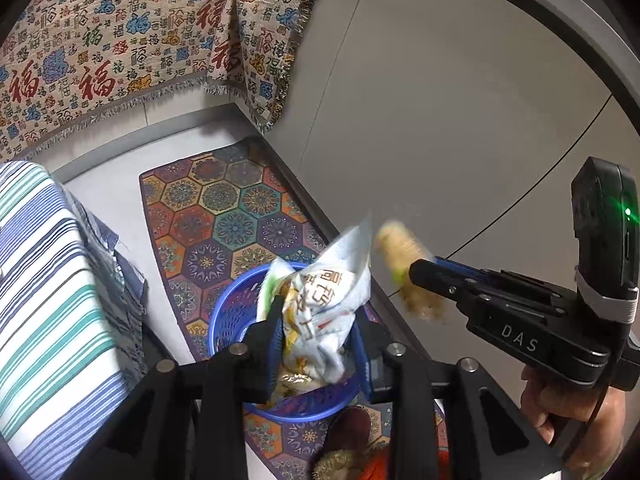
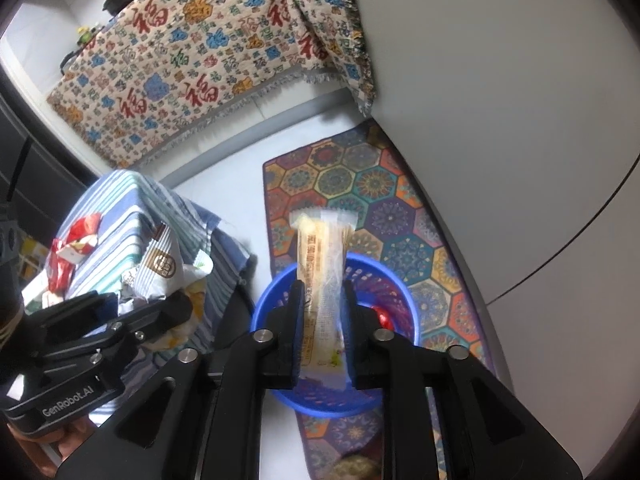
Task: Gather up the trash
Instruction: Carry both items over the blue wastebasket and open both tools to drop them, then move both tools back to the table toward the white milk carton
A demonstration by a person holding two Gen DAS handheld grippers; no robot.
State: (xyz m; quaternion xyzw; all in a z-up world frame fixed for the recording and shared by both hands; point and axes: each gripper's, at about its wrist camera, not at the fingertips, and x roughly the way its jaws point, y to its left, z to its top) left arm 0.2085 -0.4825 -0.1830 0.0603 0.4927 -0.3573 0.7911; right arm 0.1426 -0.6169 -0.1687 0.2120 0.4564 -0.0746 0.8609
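Below, a blue basket (image 2: 404, 300) sits on a patterned rug (image 2: 384, 192) beside a white wall (image 2: 500, 80).

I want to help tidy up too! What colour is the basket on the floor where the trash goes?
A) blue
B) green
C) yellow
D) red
A: the basket sitting on the patterned rug has blue walls and a blue rim, and both wrappers are held right above it.

We're holding the long yellow wrapper (image 2: 322, 280) between the right gripper (image 2: 322, 320) fingers, right over the blue basket (image 2: 396, 280). The left gripper (image 2: 176, 312) is gripping a crumpled white packet (image 2: 162, 268) beside us.
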